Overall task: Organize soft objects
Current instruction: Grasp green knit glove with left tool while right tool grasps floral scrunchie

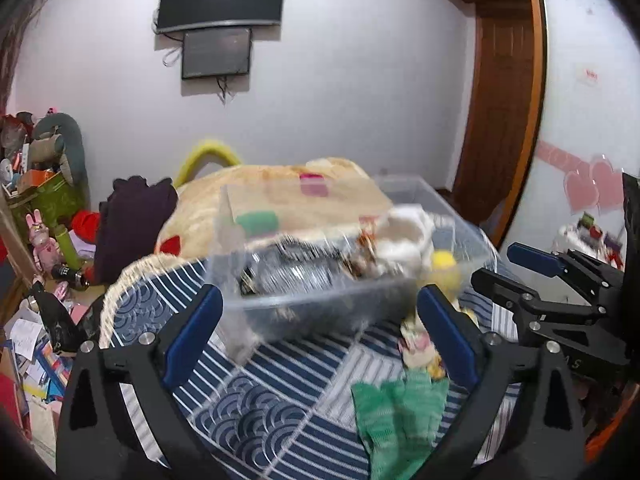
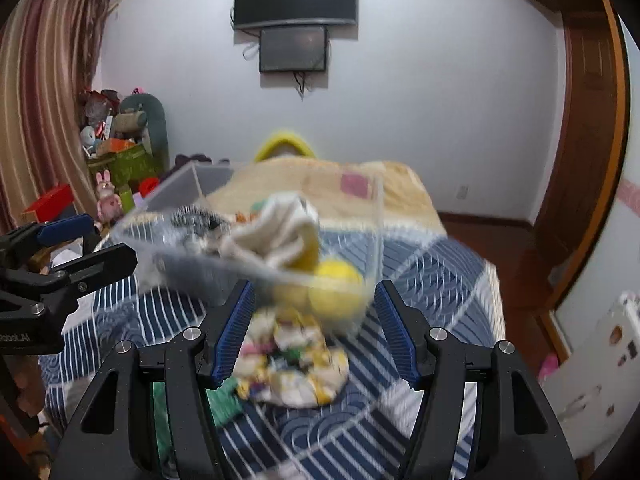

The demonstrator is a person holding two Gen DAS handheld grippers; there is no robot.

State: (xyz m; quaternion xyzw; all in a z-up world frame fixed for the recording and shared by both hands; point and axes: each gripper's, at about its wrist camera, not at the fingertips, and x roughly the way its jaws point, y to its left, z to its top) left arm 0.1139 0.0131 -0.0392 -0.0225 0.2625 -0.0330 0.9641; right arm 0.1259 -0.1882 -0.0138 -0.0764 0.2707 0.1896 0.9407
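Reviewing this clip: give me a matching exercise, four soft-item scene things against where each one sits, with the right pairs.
Things:
1. yellow ball
2. green cloth
3. patterned cloth
4. white cloth

Places:
A. on the quilt, nearest the left gripper
B. bundled inside the clear bin
C. in the bin's near corner
D. on the quilt between the right gripper's fingers

Pairs: 1-C, 2-A, 3-D, 4-B

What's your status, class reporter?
Left gripper open, empty. Right gripper open, empty. Clear bin holds some soft items; patterned cloth and green cloth on the bed, unobstructed.
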